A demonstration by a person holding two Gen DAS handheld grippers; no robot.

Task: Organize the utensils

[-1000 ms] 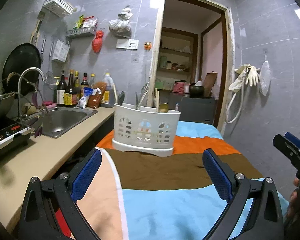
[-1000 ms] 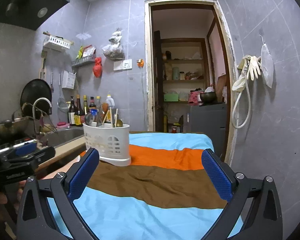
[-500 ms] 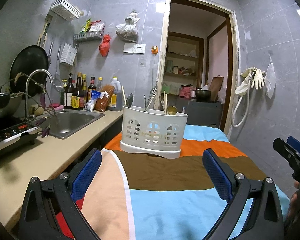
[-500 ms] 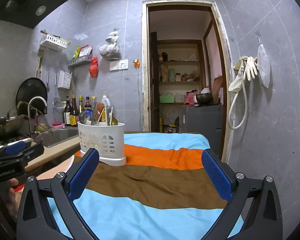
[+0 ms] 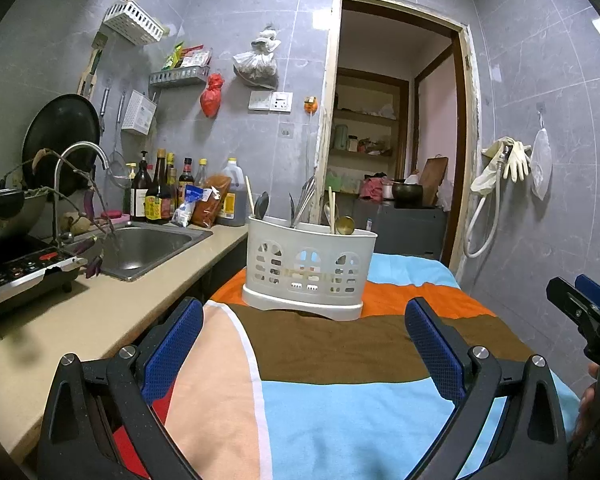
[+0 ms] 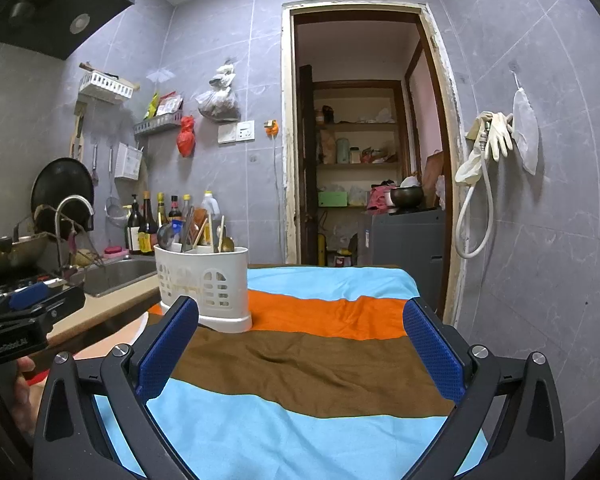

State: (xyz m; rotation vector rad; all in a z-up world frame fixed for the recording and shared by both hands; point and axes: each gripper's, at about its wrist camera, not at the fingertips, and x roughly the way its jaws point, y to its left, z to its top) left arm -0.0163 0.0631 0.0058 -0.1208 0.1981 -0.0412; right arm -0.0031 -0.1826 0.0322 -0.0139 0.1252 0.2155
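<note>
A white plastic utensil caddy (image 5: pixel 310 272) stands upright on the striped cloth (image 5: pixel 340 360), on its orange band. Spoons, chopsticks and a whisk (image 5: pixel 304 204) stick up out of it. It also shows in the right wrist view (image 6: pixel 204 284) at the left. My left gripper (image 5: pixel 304 344) is open and empty, a short way in front of the caddy. My right gripper (image 6: pixel 300 352) is open and empty, to the right of the caddy and apart from it. No loose utensils show on the cloth.
A beige counter (image 5: pixel 80 320) runs along the left with a steel sink (image 5: pixel 148 244), a tap, bottles (image 5: pixel 160 192) and a stove (image 5: pixel 16 272). A tiled wall (image 6: pixel 540 240) closes the right side. An open doorway (image 6: pixel 364 160) lies behind the table.
Both grippers have tilted up and dropped lower. The caddy sits higher and larger in the left wrist view. Both grippers stay open and empty.
</note>
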